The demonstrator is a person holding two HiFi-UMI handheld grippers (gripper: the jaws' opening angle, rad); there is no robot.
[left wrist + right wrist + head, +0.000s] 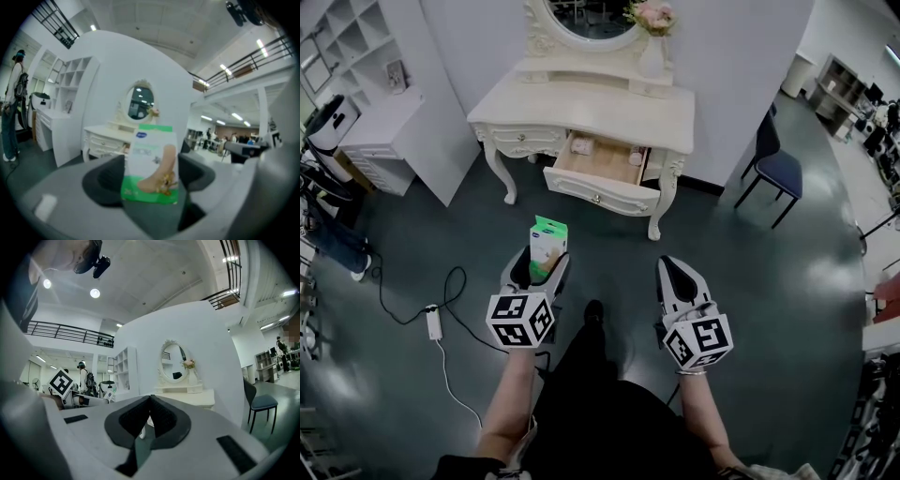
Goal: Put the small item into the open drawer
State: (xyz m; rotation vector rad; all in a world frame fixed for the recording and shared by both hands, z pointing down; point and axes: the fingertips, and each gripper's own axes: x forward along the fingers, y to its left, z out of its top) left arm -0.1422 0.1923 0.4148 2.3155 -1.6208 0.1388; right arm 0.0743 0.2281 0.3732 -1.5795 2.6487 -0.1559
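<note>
A small green-and-white packet (547,246) with a foot printed on it stands upright between the jaws of my left gripper (540,262), which is shut on it; in the left gripper view the packet (152,164) fills the middle. My right gripper (677,277) is shut and holds nothing; its jaws (150,416) meet at the tips. Ahead stands a cream dressing table (595,111) with its middle drawer (602,172) pulled open, some way beyond both grippers. The dressing table (110,136) also shows behind the packet.
A white shelf unit and low cabinet (380,112) stand at the left. A dark chair (776,169) stands right of the dressing table. A power strip and cable (433,319) lie on the dark floor at the left. A vase of flowers (652,37) sits on the table.
</note>
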